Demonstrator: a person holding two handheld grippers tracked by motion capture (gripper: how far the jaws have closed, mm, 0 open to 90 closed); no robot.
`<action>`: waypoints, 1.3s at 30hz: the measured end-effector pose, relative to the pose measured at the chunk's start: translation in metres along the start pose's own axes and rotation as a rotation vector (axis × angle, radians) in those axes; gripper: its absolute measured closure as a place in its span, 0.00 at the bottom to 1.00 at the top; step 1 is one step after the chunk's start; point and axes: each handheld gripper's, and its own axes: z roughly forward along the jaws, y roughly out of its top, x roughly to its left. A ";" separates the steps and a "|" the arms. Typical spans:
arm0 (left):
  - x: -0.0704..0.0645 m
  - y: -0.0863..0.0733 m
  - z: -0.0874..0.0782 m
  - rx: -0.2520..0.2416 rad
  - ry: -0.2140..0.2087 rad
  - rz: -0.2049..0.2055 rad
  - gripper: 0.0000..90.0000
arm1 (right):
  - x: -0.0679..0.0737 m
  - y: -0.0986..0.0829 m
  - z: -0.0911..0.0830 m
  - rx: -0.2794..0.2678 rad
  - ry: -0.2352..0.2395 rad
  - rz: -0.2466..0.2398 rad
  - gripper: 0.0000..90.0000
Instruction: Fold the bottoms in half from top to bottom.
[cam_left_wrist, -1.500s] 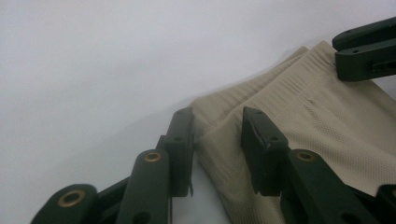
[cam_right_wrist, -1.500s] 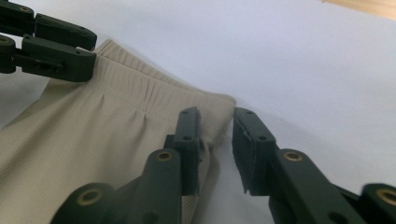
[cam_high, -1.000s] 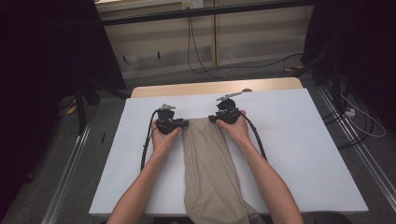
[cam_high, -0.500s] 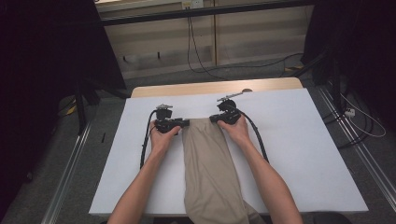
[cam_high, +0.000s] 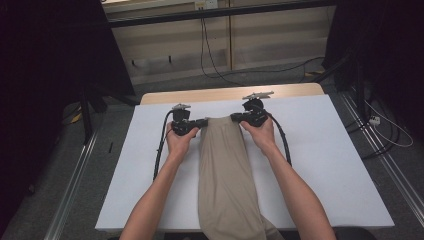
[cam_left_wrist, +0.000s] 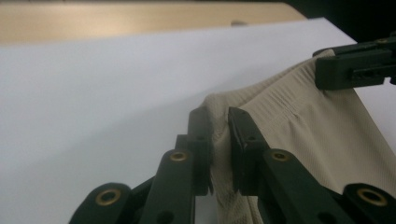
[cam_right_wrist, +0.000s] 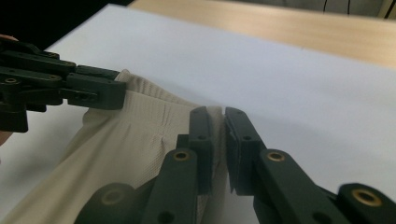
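A long beige garment lies lengthwise down the middle of the white table, its near end hanging over the front edge. Its ribbed waistband is at the far end. My left gripper is shut on the waistband's left corner. My right gripper is shut on the right corner. In the left gripper view, the right gripper pinches the far corner. In the right gripper view, the left gripper holds the opposite corner. The band is stretched between them.
A wooden strip borders the table's far edge. Black cables trail from both grippers across the table. Metal rails run along both sides of the table, with a wall and cables behind.
Both grippers have moved slightly farther across the table with the waistband, drawing the garment away from the person.
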 end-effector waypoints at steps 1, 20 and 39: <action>-0.003 0.007 -0.001 -0.012 0.002 0.009 0.89 | -0.001 0.004 -0.004 -0.016 -0.004 0.000 0.91; -0.034 0.119 -0.003 -0.165 0.014 0.117 0.89 | -0.023 0.091 -0.062 -0.202 -0.069 0.010 0.91; -0.062 0.079 -0.049 -0.142 -0.130 0.251 0.89 | 0.000 0.056 -0.103 -0.201 0.022 -0.039 0.91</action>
